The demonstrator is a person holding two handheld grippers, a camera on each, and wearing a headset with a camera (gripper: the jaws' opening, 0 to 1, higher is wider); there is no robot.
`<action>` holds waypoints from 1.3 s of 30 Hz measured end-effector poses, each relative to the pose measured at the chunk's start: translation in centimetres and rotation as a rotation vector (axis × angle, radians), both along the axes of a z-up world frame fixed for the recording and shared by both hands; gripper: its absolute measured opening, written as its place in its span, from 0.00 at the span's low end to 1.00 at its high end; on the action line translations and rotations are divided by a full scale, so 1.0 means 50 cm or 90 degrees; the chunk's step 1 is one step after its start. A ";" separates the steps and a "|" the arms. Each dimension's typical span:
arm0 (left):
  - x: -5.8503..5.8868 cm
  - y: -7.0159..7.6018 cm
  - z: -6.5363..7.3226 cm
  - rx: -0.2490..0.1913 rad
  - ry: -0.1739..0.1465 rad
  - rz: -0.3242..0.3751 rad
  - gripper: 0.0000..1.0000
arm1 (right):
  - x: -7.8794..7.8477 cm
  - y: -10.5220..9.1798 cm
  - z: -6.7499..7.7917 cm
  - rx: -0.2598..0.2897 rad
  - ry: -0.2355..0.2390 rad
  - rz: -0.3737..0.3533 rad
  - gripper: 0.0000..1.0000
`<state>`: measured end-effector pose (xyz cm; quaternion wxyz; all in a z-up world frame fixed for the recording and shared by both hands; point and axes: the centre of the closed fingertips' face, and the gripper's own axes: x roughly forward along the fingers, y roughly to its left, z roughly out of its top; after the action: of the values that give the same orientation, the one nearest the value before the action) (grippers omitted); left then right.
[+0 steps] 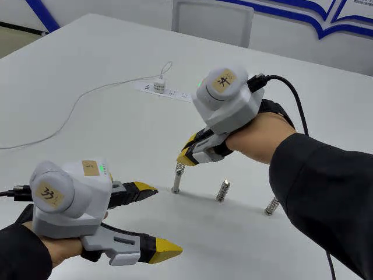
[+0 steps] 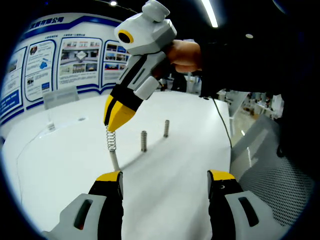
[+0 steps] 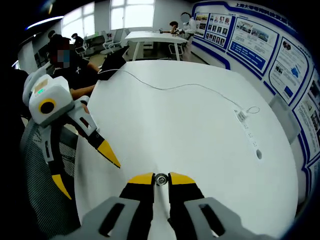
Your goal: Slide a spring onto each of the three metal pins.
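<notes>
On the white table [image 1: 87, 157]: noted three upright metal pins in a row. Found the right gripper [image 1: 184, 157] poised over the leftmost pin [image 1: 176, 185], jaws pinching a spring [image 1: 180, 169] seated high on that pin, lower shaft bare. Confirmed in the right gripper view: same spring seen end-on between the nearly closed yellow tips. Recorded springs already down around the middle pin [image 1: 222, 191] and the right pin [image 1: 272, 205]. Found the left gripper [image 1: 157, 220] low and close to the person, well apart from the pins, jaws spread, holding nothing. Noted a power strip [image 1: 163, 90] with white cable [image 1: 76, 105] farther back.
</notes>
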<state>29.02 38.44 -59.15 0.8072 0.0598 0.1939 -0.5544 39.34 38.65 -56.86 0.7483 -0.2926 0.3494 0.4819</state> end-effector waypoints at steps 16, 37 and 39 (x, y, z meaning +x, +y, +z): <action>0.009 0.005 0.005 -0.005 -0.003 0.016 0.70 | -0.001 0.002 -0.021 -0.010 0.018 0.002 0.12; 0.012 0.010 0.001 -0.006 0.002 0.021 0.70 | 0.016 -0.002 -0.095 -0.025 0.059 -0.012 0.12; 0.012 0.010 0.001 -0.005 0.001 0.021 0.70 | 0.017 -0.003 -0.100 -0.027 0.060 -0.012 0.12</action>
<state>29.61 38.94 -59.10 0.8164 0.0525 0.1933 -0.5416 40.17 38.48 -61.86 0.7292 -0.2817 0.3974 0.4807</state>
